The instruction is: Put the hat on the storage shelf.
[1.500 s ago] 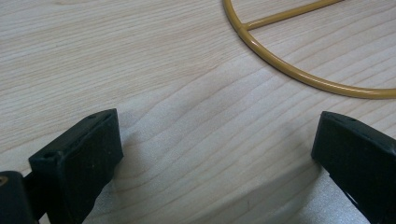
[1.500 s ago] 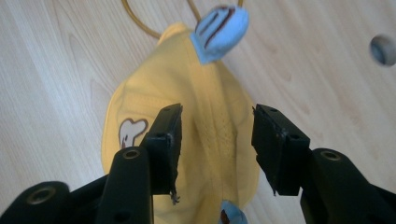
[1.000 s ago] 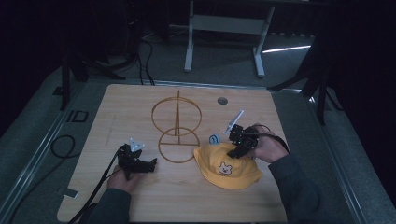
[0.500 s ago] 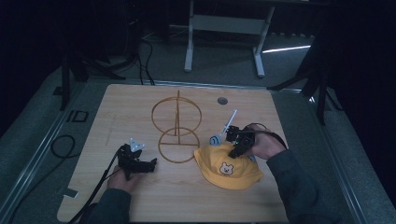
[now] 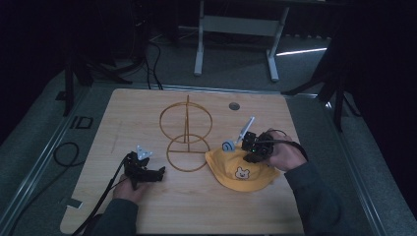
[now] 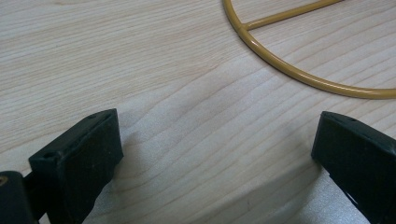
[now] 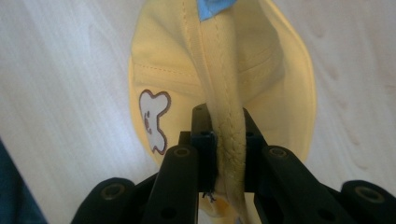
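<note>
A yellow hat [image 5: 241, 169] with a white bear patch [image 7: 152, 119] lies on the wooden table right of centre. My right gripper [image 5: 252, 147] is shut on the hat's brim; in the right gripper view a folded brim seam [image 7: 227, 135] is pinched between the two black jaws. A blue tag [image 7: 212, 7] shows at the hat's far end. A gold wire stand [image 5: 187, 132] of two rings stands mid-table. My left gripper [image 5: 160, 172] rests low on the table left of the stand, open, with bare wood between its fingers [image 6: 79, 154] and the stand's base ring [image 6: 299, 70] just ahead.
A small blue-and-white round object [image 5: 228, 145] and a thin white stick [image 5: 246, 129] lie by the hat's far edge. A grey disc [image 5: 234, 105] sits near the table's back edge. Black cables [image 5: 64, 153] trail off the left side.
The right gripper has lifted and pulled the hat's brim slightly, and the hat has shifted a little. The left gripper has stayed put.
</note>
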Available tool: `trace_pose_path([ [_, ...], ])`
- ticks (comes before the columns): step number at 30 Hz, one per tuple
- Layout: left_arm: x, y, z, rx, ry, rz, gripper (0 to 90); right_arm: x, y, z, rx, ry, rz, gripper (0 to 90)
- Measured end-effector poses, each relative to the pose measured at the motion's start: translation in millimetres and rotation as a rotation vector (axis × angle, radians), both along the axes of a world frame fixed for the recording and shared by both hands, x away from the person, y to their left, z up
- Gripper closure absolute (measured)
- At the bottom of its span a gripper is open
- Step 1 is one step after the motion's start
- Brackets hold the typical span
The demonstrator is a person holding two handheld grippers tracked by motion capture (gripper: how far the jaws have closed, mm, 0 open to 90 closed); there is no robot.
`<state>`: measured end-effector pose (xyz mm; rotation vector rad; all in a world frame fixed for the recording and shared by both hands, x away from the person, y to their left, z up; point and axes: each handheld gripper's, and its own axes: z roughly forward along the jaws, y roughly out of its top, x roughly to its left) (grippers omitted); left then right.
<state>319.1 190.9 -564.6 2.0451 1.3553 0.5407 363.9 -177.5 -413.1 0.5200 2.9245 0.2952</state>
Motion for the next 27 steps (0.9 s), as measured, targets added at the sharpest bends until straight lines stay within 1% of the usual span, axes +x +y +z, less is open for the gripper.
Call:
trace_pose_path([
  [5,0.0,-0.1,0.0,0.000,0.000,0.001,1.9,0.2,-10.6,10.3,0.065,-0.077,-0.048,82.6],
  [6,0.0,0.0,0.0,0.000,0.000,0.000,1.9,0.4,-12.6,12.0,0.079,-0.099,-0.056,82.6],
  [9,-0.1,-0.1,0.0,0.000,0.001,0.001,1.9,0.4,-17.7,15.8,0.116,-0.137,-0.087,82.6],
  [10,-0.1,0.0,0.1,0.000,0.001,0.000,1.9,0.5,-19.2,16.5,0.130,-0.135,-0.093,82.6],
  [12,0.0,0.0,0.0,0.000,0.001,0.001,1.9,-0.6,-20.7,17.4,0.144,-0.161,-0.108,82.6],
  [13,0.0,0.0,0.0,0.000,0.001,0.001,1.9,-0.7,-21.4,17.5,0.149,-0.161,-0.111,82.6],
  [14,-0.1,0.0,0.0,0.000,0.001,0.000,1.9,-1.1,-22.0,17.8,0.155,-0.177,-0.119,82.6],
  [16,-0.1,0.0,0.2,0.000,0.002,-0.001,1.9,-0.7,-23.7,18.4,0.164,-0.182,-0.129,82.6],
  [17,-0.1,0.0,0.2,0.000,0.003,0.000,1.9,-0.4,-24.6,19.0,0.170,-0.197,-0.139,82.6],
  [18,-0.1,0.0,0.1,0.000,0.002,0.000,1.9,-0.3,-25.3,19.5,0.173,-0.192,-0.149,82.6],
  [19,-0.1,0.0,0.1,0.000,0.002,0.000,1.9,-0.3,-26.1,19.9,0.177,-0.212,-0.150,82.6],
  [20,-0.1,0.0,0.1,0.000,0.002,0.000,1.9,-0.5,-27.1,21.0,0.186,-0.236,-0.165,82.7],
  [21,-0.1,0.0,0.2,0.000,0.002,0.000,1.9,-0.8,-27.8,21.8,0.193,-0.250,-0.174,82.9],
  [22,-0.1,0.0,0.1,-0.001,0.002,0.000,1.9,-1.4,-29.4,23.9,0.214,-0.293,-0.193,83.0],
  [24,-0.1,-0.1,0.1,-0.001,0.001,0.001,1.9,-1.6,-32.3,27.3,0.246,-0.326,-0.217,83.1],
  [25,-0.1,-0.1,0.1,-0.001,0.001,0.001,1.9,-2.0,-33.9,29.5,0.265,-0.350,-0.233,83.1],
  [26,0.0,0.0,0.1,0.000,0.001,0.000,1.9,-1.9,-35.6,31.4,0.281,-0.350,-0.245,83.1],
  [27,0.0,0.1,0.2,0.001,0.001,0.000,1.9,-2.0,-37.1,33.1,0.295,-0.366,-0.255,83.1],
])
